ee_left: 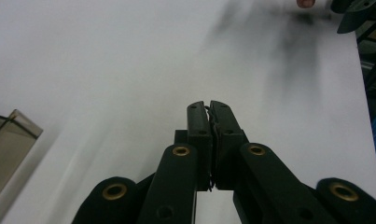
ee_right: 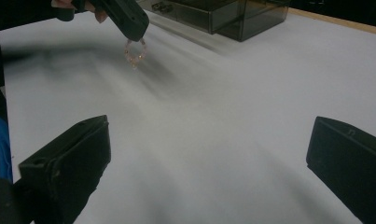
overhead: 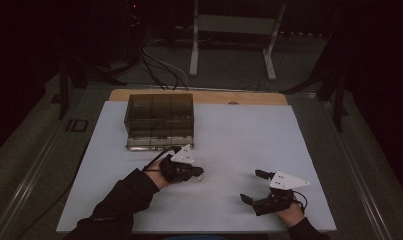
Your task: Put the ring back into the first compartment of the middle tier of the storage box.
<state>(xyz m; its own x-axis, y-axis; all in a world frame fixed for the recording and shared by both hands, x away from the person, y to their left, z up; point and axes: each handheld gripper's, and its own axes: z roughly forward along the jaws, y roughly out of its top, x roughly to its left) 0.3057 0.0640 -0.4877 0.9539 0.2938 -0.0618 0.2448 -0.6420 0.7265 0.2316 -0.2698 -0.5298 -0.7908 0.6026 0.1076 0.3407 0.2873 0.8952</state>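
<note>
Here my left claw (ee_right: pixel 138 35) is pinched together on a small pink bead ring (ee_right: pixel 135 52), which dangles just below its tips, clear of the white table (overhead: pixel 229 140). My right claw (overhead: pixel 254 186) stands wide apart, well off from the ring, holding nothing. The smoky plastic box (overhead: pixel 160 120) sits just beyond my left claw.

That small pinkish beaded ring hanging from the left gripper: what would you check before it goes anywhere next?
1. Left gripper shut on the small pinkish beaded ring: ok, jaws are together and the ring dangles below them.
2. Ring lifted off the white table sheet: ok.
3. Right gripper out of the way: ok, open and apart from the ring.
4. Smoky transparent plastic compartment box within reach: ok, just beyond the left gripper.
5. Which compartment is free: cannot tell.
</note>
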